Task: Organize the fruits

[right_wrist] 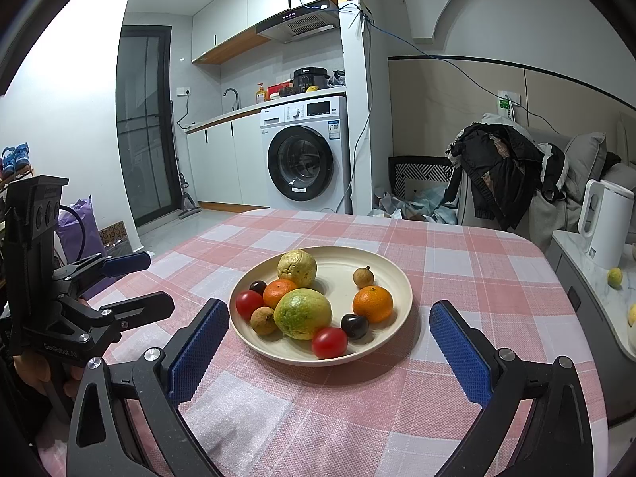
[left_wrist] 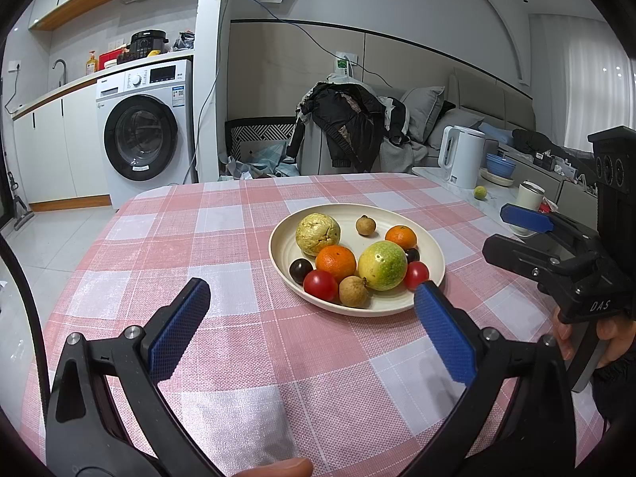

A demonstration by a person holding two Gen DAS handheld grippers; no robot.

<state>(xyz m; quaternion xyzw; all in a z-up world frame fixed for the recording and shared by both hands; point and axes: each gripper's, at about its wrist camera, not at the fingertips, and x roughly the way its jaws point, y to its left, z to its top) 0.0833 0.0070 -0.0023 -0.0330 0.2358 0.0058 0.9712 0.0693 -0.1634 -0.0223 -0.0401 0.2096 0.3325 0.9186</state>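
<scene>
The plate (left_wrist: 431, 274) with the fruits (left_wrist: 382, 265) stands in the middle of the frame on the checked tablecloth (left_wrist: 222, 238). The left gripper (left_wrist: 312, 298) is spread wide and holds nothing, low in its frame. The right gripper (right_wrist: 324, 318) is also released and empty, just before the plate.

We see only part of 1 dark grape (left_wrist: 412, 254), tucked behind the green-yellow fruit (left_wrist: 382, 265). The far orange (right_wrist: 281, 292) is half covered by that same fruit. The hand (left_wrist: 596, 342) on the right gripper (left_wrist: 512, 234) is cut off by the picture's edge. The washing machine (left_wrist: 141, 131) label is too small for us to read.
</scene>
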